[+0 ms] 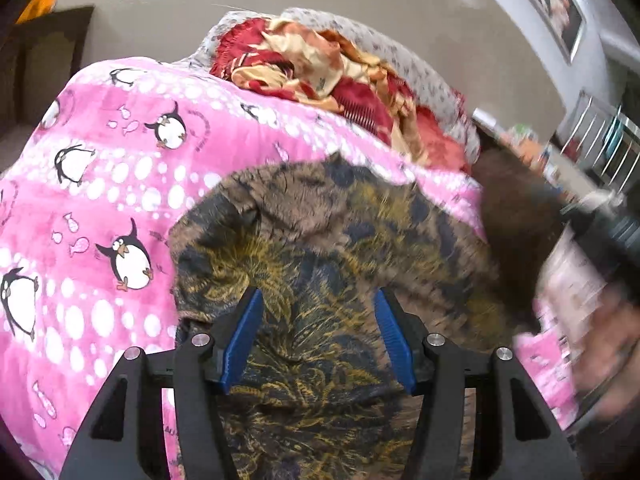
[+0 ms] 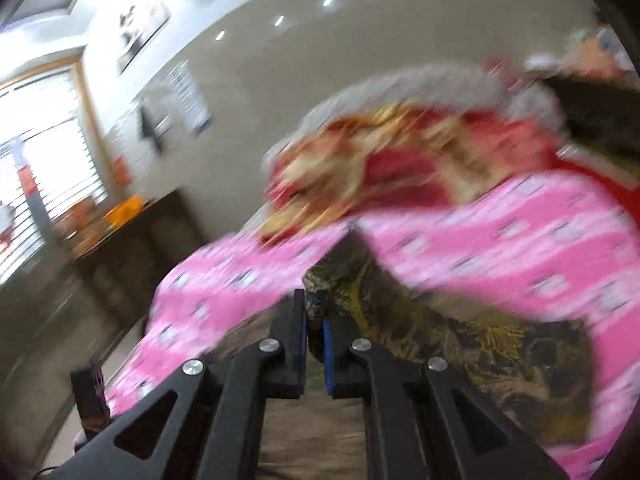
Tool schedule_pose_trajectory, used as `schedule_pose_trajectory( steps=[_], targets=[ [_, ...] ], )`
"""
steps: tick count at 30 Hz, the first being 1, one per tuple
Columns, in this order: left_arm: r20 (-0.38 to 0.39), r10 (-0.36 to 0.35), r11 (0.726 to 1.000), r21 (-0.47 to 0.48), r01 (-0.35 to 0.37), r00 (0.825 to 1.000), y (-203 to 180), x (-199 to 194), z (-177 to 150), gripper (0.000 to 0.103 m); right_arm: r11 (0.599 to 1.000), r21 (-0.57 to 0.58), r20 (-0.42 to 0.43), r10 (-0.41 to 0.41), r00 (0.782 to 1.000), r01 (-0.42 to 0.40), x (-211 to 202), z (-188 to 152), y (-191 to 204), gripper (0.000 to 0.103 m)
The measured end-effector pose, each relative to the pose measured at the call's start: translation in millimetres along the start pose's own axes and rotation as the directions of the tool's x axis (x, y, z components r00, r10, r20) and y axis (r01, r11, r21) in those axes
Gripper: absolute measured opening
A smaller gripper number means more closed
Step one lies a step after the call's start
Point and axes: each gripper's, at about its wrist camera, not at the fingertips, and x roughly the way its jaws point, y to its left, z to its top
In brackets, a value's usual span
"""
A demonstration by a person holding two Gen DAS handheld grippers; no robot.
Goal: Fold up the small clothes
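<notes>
Two grippers work the garment (image 1: 320, 240) on the blanket (image 1: 100, 200): right gripper (image 2: 314, 320) pinches its edge mid-fold, left gripper (image 1: 318, 320) hovers agape. Next, lay the edge across.

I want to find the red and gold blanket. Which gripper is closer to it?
Neither is clearly closer. The left gripper hangs open over the brown patterned garment; the right gripper pinches that garment's edge. The red and gold blanket lies beyond both.
</notes>
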Motion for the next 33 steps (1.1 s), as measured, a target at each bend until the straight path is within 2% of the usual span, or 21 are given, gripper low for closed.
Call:
schedule_pose_trajectory(
  steps=[3,6,8,11,13,15,17,20,21,22,23,24,26,28,31,33],
  targets=[
    [0.002,-0.037,0.998,-0.059,0.037,0.999,8.1,-5.8,2.4,0.038,0.998,-0.013,-0.132,0.06,0.99,-0.062,60.7,-49.3,33.2,0.006],
    [-0.043,-0.102,0.992,-0.073,0.098,0.994,4.2,5.7,0.0,0.038,0.995,-0.085,-0.255,0.023,0.967,-0.046,95.3,-105.1,49.4,0.006],
    [-0.088,-0.152,0.987,-0.057,0.147,0.985,-5.7,21.3,-3.5,0.038,0.995,-0.091,-0.266,0.022,0.964,-0.048,94.2,-124.9,48.7,0.007],
    [-0.176,-0.207,0.978,-0.063,0.199,0.962,-18.6,59.5,-5.6,0.038,0.995,-0.067,-0.239,0.054,0.969,-0.072,80.7,-128.2,41.3,0.007],
    [-0.202,-0.249,0.967,-0.104,0.231,0.947,-20.6,76.5,-4.5,0.038,0.994,-0.082,-0.227,0.057,0.972,-0.077,70.8,-129.2,43.8,0.009],
    [-0.242,-0.298,0.95,-0.17,0.262,0.923,-19.3,94.4,-3.8,0.038,0.992,-0.103,-0.232,0.052,0.971,-0.078,64.5,-134.1,47.3,0.009],
    [-0.262,-0.314,0.943,-0.194,0.269,0.912,-20.2,104.8,-5.8,0.038,0.99,-0.117,-0.229,0.047,0.972,-0.075,66.9,-135.8,47.5,0.01],
    [-0.24,-0.311,0.946,-0.177,0.273,0.92,-22.3,103.5,-6.8,0.038,0.989,-0.133,-0.224,0.038,0.974,-0.069,77.7,-131.1,48.8,0.011],
    [-0.23,-0.306,0.947,-0.174,0.27,0.924,-22.4,103.3,-6.3,0.031,0.989,-0.138,-0.223,0.027,0.975,-0.059,78.8,-130.2,49.3,0.015],
    [-0.227,-0.291,0.952,-0.165,0.258,0.929,-22.1,103.6,-5.3,0.013,0.988,-0.151,-0.226,-0.006,0.974,-0.029,77.5,-130.4,50.8,0.019],
    [-0.235,-0.254,0.963,-0.149,0.224,0.938,-22.2,105.7,-4.7,0.003,0.986,-0.166,-0.229,-0.031,0.973,-0.008,75.2,-130.5,52.3,0.028],
    [-0.252,-0.216,0.972,-0.145,0.184,0.943,-21.1,109.5,-5.3,0.0,0.984,-0.175,-0.232,-0.045,0.972,0.004,73.2,-130.1,52.8,0.032],
    [-0.254,-0.217,0.97,-0.161,0.18,0.943,-15.9,112.0,-6.5,0.0,0.975,-0.216,-0.235,-0.099,0.967,0.047,59.1,-130.9,53.9,0.033],
    [-0.246,-0.196,0.977,-0.136,0.166,0.949,-18.7,110.8,-7.6,0.0,0.955,-0.278,-0.236,-0.174,0.956,0.105,40.0,-137.3,52.4,0.034],
    [-0.224,-0.133,0.991,-0.022,0.132,0.965,-39.4,97.6,-7.1,0.0,0.903,-0.389,-0.256,-0.297,0.92,0.183,12.6,-161.2,45.5,0.034],
    [-0.175,-0.173,0.975,0.107,0.193,0.969,-71.7,72.1,-0.4,0.0,0.891,-0.41,-0.278,-0.328,0.903,0.198,-0.2,-183.7,34.4,0.038]
  ],
)
